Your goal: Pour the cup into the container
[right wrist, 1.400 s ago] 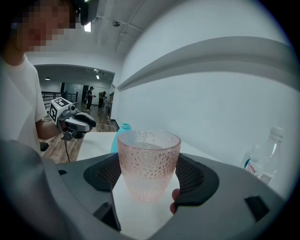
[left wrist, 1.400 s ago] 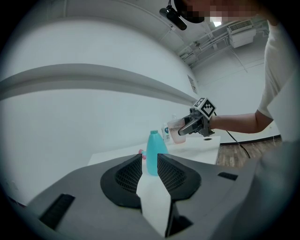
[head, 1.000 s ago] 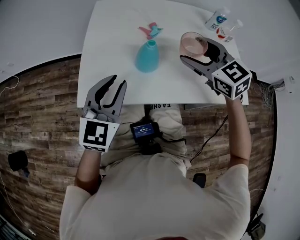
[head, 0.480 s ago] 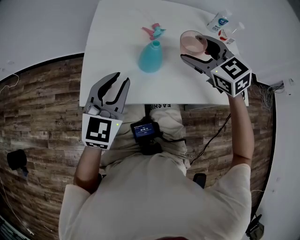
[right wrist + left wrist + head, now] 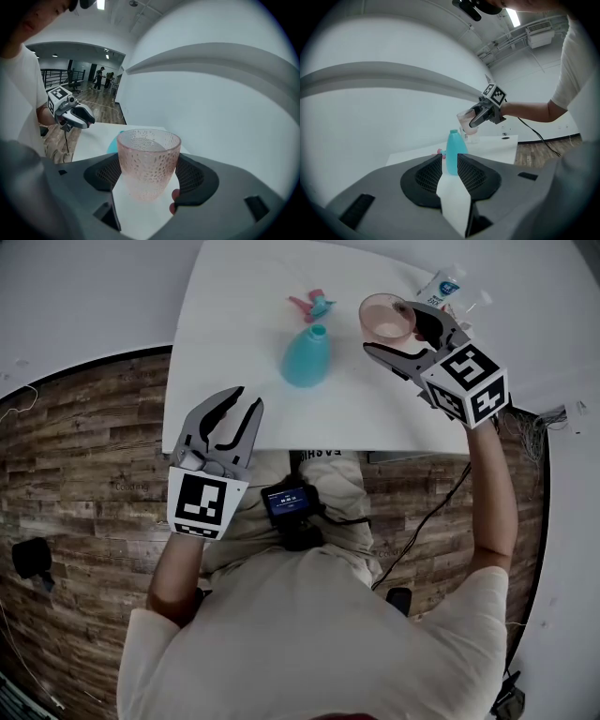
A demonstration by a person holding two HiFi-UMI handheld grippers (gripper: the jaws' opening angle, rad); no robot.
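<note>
A translucent pink dimpled cup (image 5: 385,317) is held upright above the table's back right, with my right gripper (image 5: 388,329) shut on it. In the right gripper view the cup (image 5: 148,157) fills the gap between the jaws. A teal bottle (image 5: 307,354) with an open neck stands on the white table (image 5: 234,352), left of the cup. Its pink and teal spray cap (image 5: 312,305) lies behind it. My left gripper (image 5: 223,420) hangs open and empty over the table's front edge, and in its own view it points at the bottle (image 5: 452,152). I cannot tell what the cup holds.
Two small clear bottles (image 5: 438,282) stand at the table's back right corner, just beyond the cup. Wood floor (image 5: 84,465) lies to the left and front of the table. A cable (image 5: 422,512) hangs under the right arm.
The right gripper has carried the cup a little farther back and slightly toward the teal bottle. The left gripper has barely shifted.
</note>
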